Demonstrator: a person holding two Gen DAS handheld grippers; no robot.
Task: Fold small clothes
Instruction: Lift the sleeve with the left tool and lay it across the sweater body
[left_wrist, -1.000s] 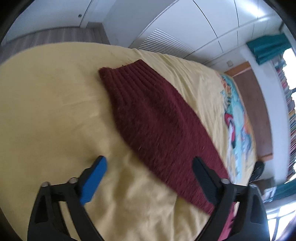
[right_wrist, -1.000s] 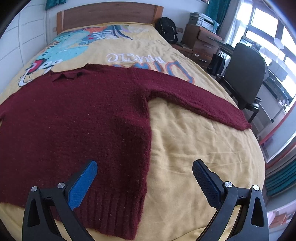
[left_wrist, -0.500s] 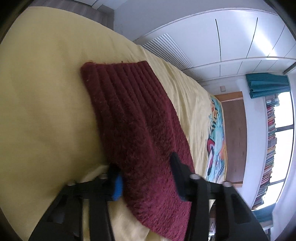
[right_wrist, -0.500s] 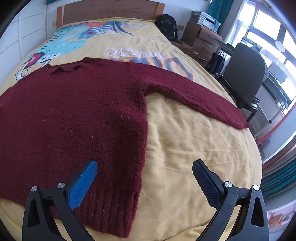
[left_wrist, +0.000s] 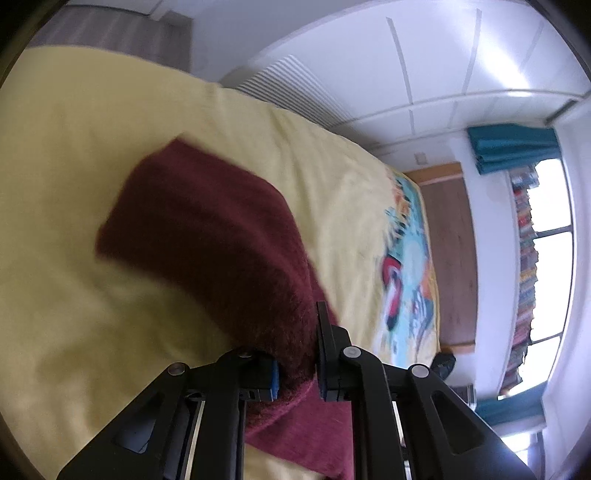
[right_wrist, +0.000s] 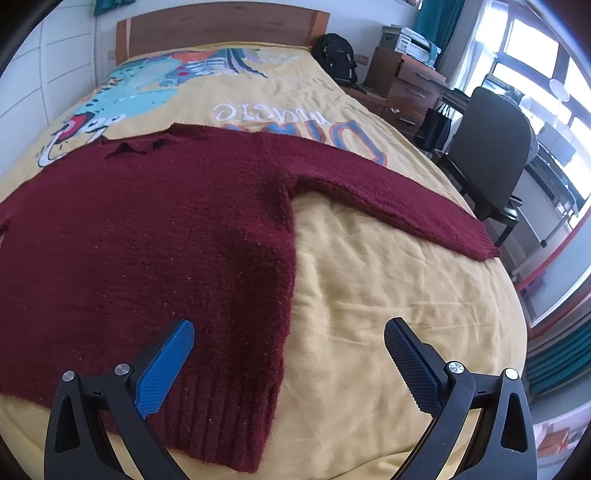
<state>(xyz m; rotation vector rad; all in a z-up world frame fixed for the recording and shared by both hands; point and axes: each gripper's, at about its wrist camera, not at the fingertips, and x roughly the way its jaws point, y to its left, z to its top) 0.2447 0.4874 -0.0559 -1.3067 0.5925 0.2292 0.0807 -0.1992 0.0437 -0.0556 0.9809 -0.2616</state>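
Observation:
A dark red knitted sweater (right_wrist: 155, 229) lies spread flat on the yellow bed cover (right_wrist: 388, 288), its right sleeve (right_wrist: 399, 199) stretched toward the bed's right edge. In the left wrist view my left gripper (left_wrist: 297, 363) is shut on the sweater's left sleeve (left_wrist: 207, 229) and holds it raised off the bed cover (left_wrist: 74, 258); the cuff end hangs forward, blurred. My right gripper (right_wrist: 288, 345) is open and empty, hovering over the sweater's bottom hem near its right side edge.
A wooden headboard (right_wrist: 221, 26) stands at the far end. A black office chair (right_wrist: 487, 147), a wooden drawer unit (right_wrist: 406, 88) and a black backpack (right_wrist: 336, 55) stand to the right of the bed. White wardrobe panels (left_wrist: 406, 74) line the left side.
My left gripper closed on the left sleeve and lifted it off the cover. My right gripper stayed open and moved slightly forward over the hem.

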